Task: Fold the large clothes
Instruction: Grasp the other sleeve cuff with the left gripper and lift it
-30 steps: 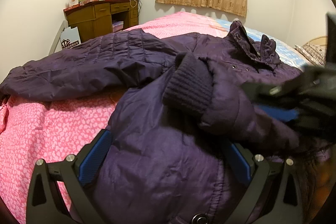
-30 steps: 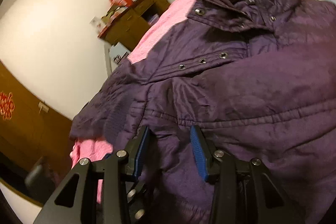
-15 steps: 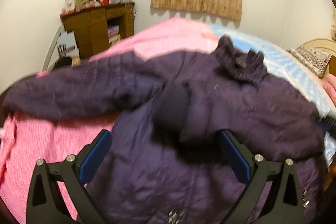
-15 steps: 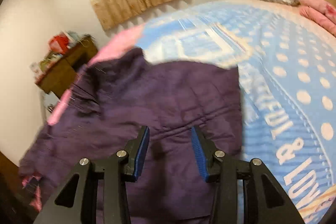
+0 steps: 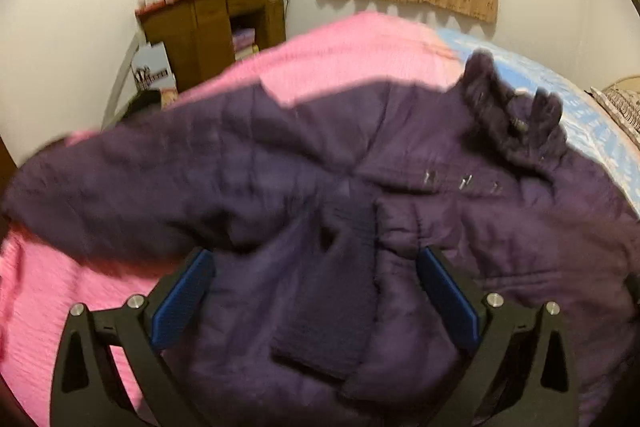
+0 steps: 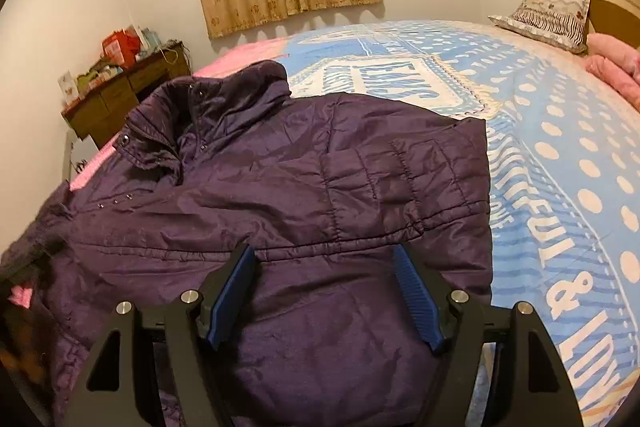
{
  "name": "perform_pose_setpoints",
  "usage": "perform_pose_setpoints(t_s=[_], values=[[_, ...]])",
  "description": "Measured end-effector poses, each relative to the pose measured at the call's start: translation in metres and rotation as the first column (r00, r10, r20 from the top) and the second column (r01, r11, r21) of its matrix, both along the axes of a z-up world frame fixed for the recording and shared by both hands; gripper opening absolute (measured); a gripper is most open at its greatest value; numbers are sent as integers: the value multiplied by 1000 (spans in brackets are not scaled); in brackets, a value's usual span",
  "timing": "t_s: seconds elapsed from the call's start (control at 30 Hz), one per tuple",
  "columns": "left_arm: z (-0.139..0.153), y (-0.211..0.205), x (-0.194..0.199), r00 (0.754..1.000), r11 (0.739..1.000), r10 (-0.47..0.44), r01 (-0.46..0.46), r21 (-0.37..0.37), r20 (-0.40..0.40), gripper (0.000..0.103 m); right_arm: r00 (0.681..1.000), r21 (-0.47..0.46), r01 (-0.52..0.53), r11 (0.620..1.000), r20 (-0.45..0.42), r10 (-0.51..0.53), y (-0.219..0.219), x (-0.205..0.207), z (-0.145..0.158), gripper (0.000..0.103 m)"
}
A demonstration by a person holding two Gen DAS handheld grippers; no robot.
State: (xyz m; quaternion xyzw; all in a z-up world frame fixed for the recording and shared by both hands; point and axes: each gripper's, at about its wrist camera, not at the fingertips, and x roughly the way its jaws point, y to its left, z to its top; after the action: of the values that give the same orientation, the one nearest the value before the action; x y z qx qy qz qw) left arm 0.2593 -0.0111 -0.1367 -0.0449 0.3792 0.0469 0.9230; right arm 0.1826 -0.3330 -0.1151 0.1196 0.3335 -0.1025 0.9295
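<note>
Now | purple jacket (image 6: 280,211) flat on bed (image 6: 560,155), one slv folded across front | L gripper (image 5: 316,291) spread wide, holding nothing | R gripper (image 6: 324,291) spread, holding nothing

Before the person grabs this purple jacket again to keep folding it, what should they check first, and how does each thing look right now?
1. Left gripper open and free of cloth: ok, its jaws stand wide with nothing pinched.
2. Right gripper open and free: ok, jaws apart above the jacket.
3. One sleeve folded across the chest: ok, its ribbed cuff lies on the jacket front.
4. Other sleeve folded in: not ok, it stretches out over the pink blanket.
5. Collar flat: not ok, it is bunched up.
6. Hem straight: cannot tell, it is hidden below both views.
</note>
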Motion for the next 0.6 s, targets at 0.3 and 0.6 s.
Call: perform_pose_setpoints(t_s=[0.3,0.6], values=[[8,16,5,1000,996,-13,11,-90,-17,103,1000,7,-8,1000,11,8,0,1,-1,75],[73,169,-44,923,919,348,-301,-255,164,103,1000,19,-9,1000,18,9,-1,1,-1,76]])
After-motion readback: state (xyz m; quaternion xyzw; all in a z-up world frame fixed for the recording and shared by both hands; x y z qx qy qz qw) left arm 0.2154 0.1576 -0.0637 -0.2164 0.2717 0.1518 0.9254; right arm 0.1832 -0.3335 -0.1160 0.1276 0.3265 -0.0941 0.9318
